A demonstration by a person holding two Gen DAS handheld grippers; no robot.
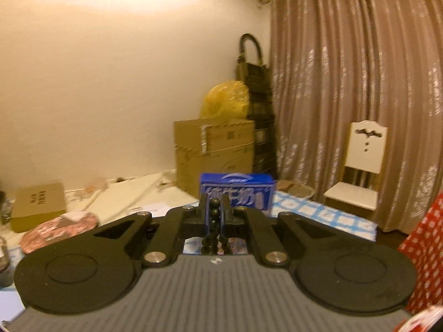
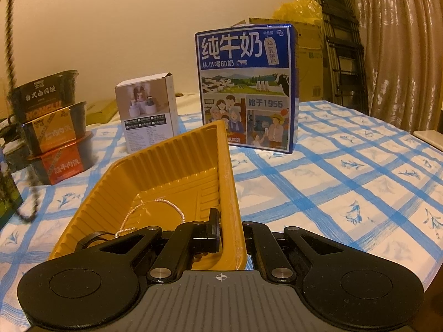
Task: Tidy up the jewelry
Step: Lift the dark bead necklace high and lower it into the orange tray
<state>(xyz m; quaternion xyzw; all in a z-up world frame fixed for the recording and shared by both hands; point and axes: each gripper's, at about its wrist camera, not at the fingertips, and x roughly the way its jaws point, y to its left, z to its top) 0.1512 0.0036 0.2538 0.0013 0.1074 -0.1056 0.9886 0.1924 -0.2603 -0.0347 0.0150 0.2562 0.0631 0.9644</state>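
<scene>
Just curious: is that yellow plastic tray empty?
No. The ribbed yellow plastic tray holds a thin white bead chain and something black.

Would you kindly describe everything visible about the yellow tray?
The yellow tray looks like thin glossy plastic, with ribbed sloping walls and a stepped floor. It sits tilted above the blue-checked tablecloth, its right wall pinched between the right gripper jaws. Inside lie a pearl necklace and a dark ring-shaped item, partly hidden.

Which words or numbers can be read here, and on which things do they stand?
Milk box: "纯牛奶", "从小喝的奶", "始于1956".
Bowls: "HONGLU"; the other print is too blurred to be sure of.
Small box: print too small.
Cardboard box: print blurred.
</scene>
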